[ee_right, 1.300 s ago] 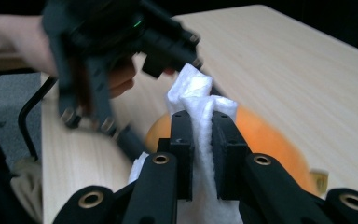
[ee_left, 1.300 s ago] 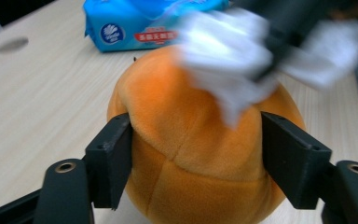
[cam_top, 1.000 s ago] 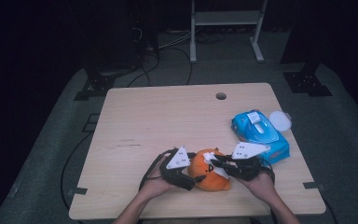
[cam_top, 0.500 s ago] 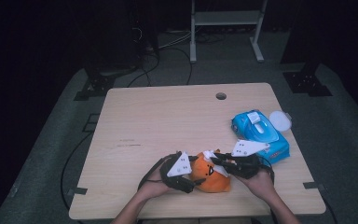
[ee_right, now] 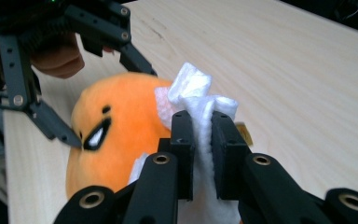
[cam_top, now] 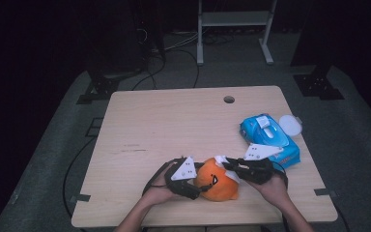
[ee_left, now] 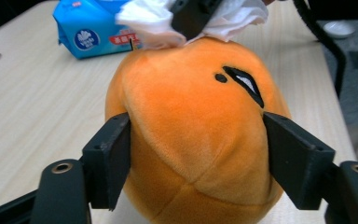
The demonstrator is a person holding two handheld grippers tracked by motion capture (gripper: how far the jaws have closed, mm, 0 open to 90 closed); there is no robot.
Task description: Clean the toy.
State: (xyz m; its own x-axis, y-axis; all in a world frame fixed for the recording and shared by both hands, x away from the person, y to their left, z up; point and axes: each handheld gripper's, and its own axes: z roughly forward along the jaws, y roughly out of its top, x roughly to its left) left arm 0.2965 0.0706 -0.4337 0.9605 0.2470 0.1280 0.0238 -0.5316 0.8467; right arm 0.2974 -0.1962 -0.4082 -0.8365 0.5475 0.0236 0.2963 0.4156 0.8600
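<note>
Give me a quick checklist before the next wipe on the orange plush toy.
1. Left gripper on the orange plush toy: ok; its jaws have just been closing and now press both sides.
2. Right gripper shut on the white wipe: ok.
3. Wipe touching the toy's top: ok in the left gripper view.
4. Toy resting on the table: ok.
5. Blue wipes pack out of the way: ok, beside the right hand.
6. Dirt left on the toy: cannot tell.

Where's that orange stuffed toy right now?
In the high view the orange plush toy sits near the table's front edge, between the left gripper and right gripper, left of the blue wipes pack.
</note>
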